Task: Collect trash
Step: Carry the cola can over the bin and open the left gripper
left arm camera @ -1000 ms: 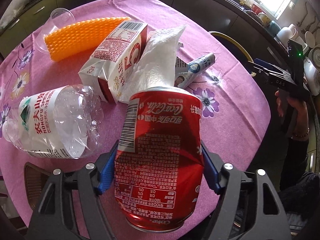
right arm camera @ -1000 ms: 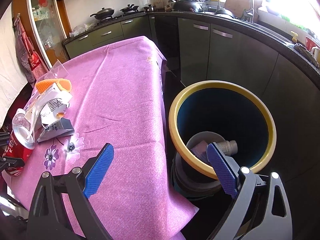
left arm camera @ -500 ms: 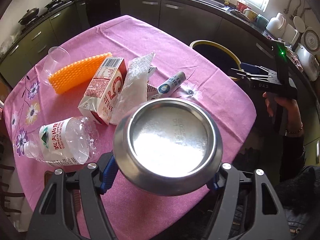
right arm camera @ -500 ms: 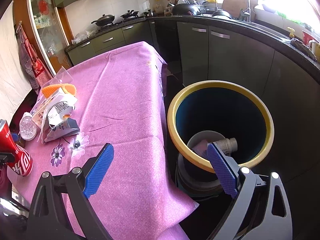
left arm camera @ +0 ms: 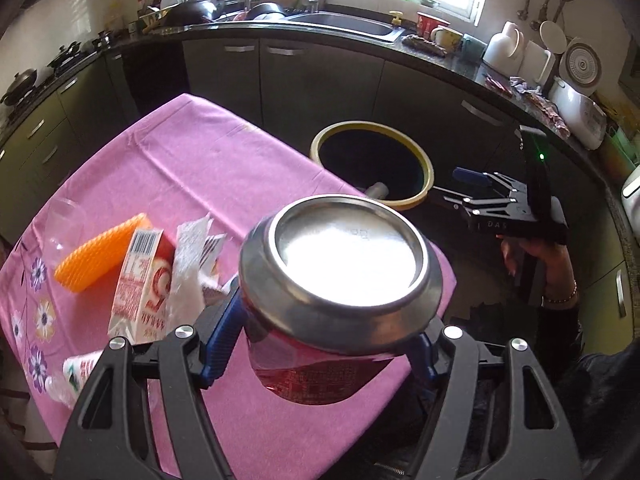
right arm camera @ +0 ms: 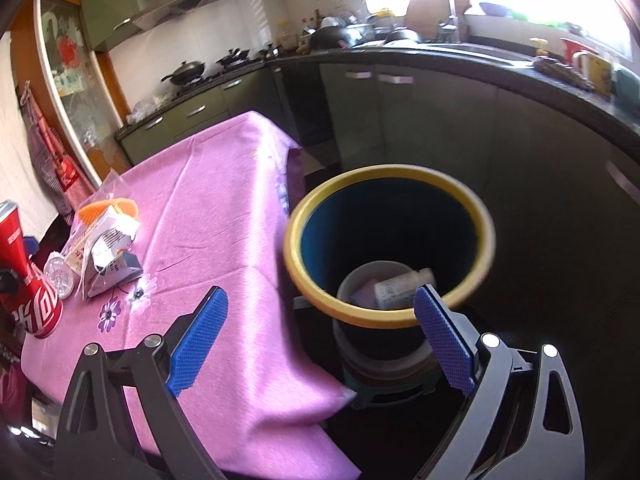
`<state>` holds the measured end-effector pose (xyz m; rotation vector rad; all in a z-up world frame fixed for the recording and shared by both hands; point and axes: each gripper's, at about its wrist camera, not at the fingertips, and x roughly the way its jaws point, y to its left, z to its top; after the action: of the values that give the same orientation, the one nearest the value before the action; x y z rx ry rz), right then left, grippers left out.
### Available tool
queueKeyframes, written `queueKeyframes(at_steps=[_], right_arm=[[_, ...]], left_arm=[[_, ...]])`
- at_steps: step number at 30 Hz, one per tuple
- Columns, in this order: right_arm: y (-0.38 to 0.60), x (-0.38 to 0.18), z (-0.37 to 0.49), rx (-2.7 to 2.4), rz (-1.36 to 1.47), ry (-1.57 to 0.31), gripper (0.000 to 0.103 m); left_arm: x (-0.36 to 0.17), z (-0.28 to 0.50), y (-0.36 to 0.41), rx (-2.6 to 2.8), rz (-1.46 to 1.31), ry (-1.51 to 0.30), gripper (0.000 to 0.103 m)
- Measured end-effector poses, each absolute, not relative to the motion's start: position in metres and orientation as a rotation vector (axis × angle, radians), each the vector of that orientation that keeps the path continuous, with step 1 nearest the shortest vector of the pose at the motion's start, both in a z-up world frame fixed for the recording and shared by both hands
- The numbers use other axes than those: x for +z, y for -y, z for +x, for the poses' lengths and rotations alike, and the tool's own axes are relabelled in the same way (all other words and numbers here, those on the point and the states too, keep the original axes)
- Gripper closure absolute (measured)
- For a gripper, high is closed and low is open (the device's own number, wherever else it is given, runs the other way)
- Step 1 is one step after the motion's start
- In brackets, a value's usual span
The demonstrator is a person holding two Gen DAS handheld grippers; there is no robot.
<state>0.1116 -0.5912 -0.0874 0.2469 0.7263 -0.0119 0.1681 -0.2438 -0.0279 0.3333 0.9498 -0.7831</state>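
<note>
Can (left arm camera: 344,276) above table edge (left arm camera: 448,276)

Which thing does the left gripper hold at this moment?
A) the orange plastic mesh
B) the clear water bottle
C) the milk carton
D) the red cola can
D: the left gripper has its blue pads closed on the red cola can, lifted above the pink tablecloth.

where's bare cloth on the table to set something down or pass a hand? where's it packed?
Free: the pink tablecloth from its far edge to the near corner beside the trash bin. Crowded: the strip by the orange mesh, milk carton, wrappers and plastic bottle. The left gripper holds the cola can above the near edge.
</note>
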Motion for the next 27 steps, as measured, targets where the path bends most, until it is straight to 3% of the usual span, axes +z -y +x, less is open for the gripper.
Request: queueKeyframes(at_steps=[7,16,18,27], right_arm=[[0.645,-0.074,0.059,-0.161,0.305,-0.673,0.010],[0.688,-0.086,0.023,-0.254,0.400,-0.683,0.010],[0.690,-0.088,0.022,-0.251,0.403,-0.689,0.010],[0.675,-0.087,0.037,-0.199,0.387,-0.695,0.010]], left_arm=[[-0.019,0.210,0.357,-0.926,0.391,-0.886,0.036],[-0.074,0.267,0.491,-0.930,0.448,-0.930,0.032],[-0.081,0.274,0.497,-0.915,0.443,-0.935,0.023],[-0.038,0.246,0.427,-0.904,0.336,-0.852,0.015]])
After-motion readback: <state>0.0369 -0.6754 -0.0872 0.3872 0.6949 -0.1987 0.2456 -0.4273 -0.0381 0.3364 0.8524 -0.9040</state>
